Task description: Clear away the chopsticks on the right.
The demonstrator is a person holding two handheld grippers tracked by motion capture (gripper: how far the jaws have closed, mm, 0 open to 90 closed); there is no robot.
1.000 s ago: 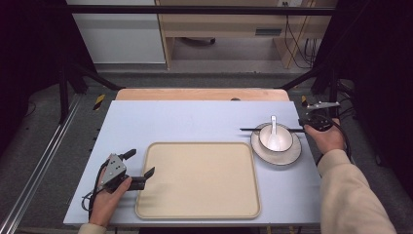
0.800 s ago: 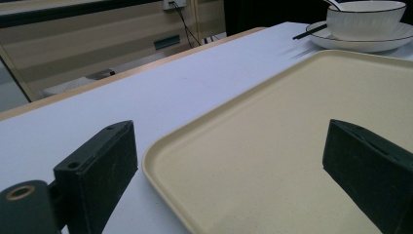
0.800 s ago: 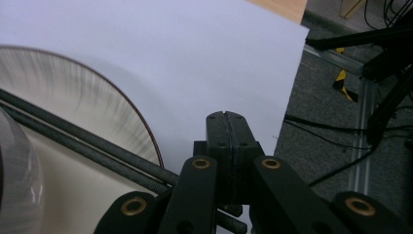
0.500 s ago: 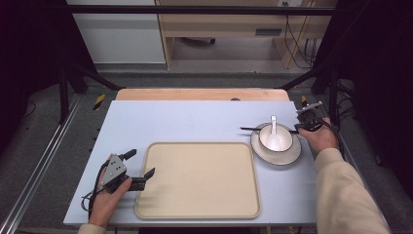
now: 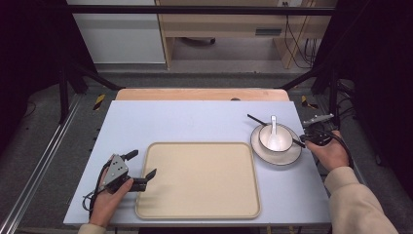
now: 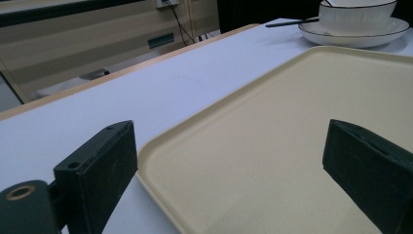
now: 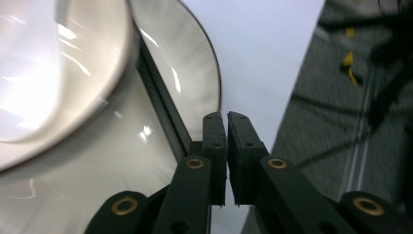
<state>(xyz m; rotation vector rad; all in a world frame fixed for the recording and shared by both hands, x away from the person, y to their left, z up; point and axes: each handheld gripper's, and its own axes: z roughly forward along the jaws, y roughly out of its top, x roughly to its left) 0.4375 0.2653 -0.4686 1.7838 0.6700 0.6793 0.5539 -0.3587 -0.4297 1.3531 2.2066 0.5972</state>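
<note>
**Right jaws closed at plate rim, left jaws spread over tray corner**

Left gripper: held in the person's left hand at the near-left of the light blue table. Jaws are spread wide. In the left gripper view the beige tray sits between and ahead of the two black pads; the tray's left rim and near-left corner run just inside the left pad, the right pad hangs over the tray's flat floor. Nothing is pinched between them. From the high view, one jaw tip is off the tray to its left and the other is at the tray's left edge.

Right gripper: held in the right hand at the right edge of the table, just beside the white plate. In the right gripper view the jaws are pressed together, a hairline gap left between the pads. A dark chopstick runs from the left pad's side up along the bowl wall; whether the pads actually grip it cannot be told.

White bowl sits on the plate, just ahead-left of the right jaws. A white spoon stands in the bowl, handle pointing away from the person. A dark chopstick lies across the plate, its tip sticking out at the far-left side over the table.

Tray is well apart from the right jaws, plate and bowl well apart from the left ones.
</note>
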